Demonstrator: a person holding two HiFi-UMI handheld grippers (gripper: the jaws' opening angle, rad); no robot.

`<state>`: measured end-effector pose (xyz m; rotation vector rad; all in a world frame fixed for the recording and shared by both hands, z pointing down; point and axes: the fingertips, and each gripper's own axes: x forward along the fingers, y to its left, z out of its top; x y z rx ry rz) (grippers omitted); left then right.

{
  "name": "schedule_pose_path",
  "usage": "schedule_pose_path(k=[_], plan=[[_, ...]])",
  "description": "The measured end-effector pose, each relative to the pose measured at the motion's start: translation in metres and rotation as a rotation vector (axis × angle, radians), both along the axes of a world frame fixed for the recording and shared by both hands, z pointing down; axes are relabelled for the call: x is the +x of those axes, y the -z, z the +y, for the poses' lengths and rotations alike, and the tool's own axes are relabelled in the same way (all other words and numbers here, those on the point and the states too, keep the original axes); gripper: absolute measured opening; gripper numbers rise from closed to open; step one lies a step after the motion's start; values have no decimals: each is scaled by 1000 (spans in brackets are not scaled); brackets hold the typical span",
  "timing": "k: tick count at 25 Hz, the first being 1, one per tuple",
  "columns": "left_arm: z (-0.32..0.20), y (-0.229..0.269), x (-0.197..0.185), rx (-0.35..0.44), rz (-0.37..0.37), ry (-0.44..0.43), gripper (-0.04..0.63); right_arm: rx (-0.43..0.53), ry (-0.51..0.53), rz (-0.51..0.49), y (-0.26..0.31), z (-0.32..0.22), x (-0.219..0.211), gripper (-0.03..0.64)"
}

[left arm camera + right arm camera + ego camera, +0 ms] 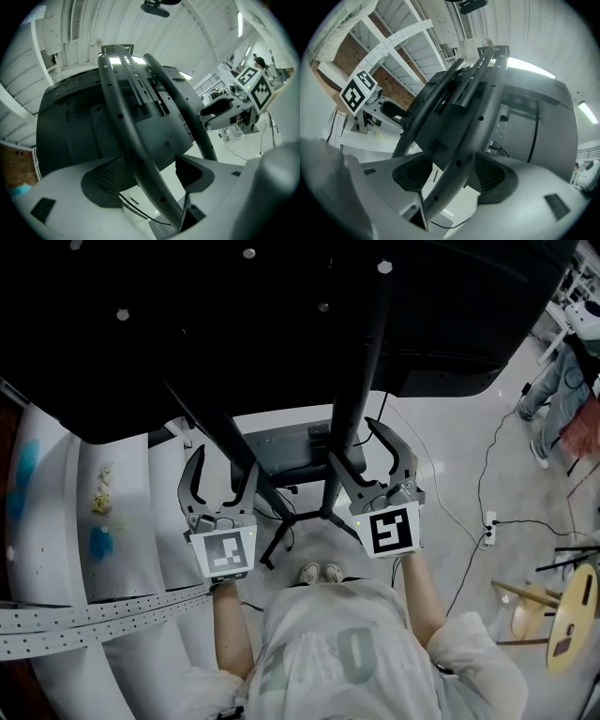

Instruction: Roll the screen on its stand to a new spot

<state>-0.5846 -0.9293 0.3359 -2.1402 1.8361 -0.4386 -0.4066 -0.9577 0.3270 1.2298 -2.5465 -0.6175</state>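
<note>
The big black screen [281, 315] fills the top of the head view, seen from behind, on two slanted black posts above a dark wheeled base [300, 517]. My left gripper [218, 486] straddles the left post [211, 432]; in the left gripper view that post [126, 122] runs between the spread jaws of the gripper [150, 180], with a gap beside it. My right gripper [375, 457] straddles the right post [361, 381]. The right gripper view shows its post [473, 122] passing between the parted pads of the gripper [452, 176]. Both grippers are open.
White curved panels [112, 521] and a perforated white strip [94, 615] stand close on the left. Cables and a power strip [488, 526] lie on the floor to the right, near a wooden stool [562, 610]. Another person [562, 381] stands at far right.
</note>
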Motion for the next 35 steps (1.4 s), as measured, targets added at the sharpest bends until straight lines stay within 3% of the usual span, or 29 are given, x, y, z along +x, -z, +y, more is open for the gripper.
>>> schedule_pose_path(k=[5, 11, 25, 29, 32, 35], plan=[[-17, -11, -16, -35, 101, 23, 373, -79, -56, -27, -20, -21, 11, 290], [-36, -26, -17, -75, 154, -1, 385, -151, -60, -62, -41, -40, 7, 293], [-83, -45, -18, -122, 176, 15, 383, -290, -24, -43, -75, -76, -21, 293], [-97, -56, -11, -153, 144, 1, 382, -309, -11, -35, -79, -85, -30, 293], [-98, -59, -8, -153, 153, -8, 302, -323, -7, -37, -80, -87, -31, 293], [-98, -58, -9, -147, 180, -2, 281, -340, -15, -43, -80, -88, -30, 292]])
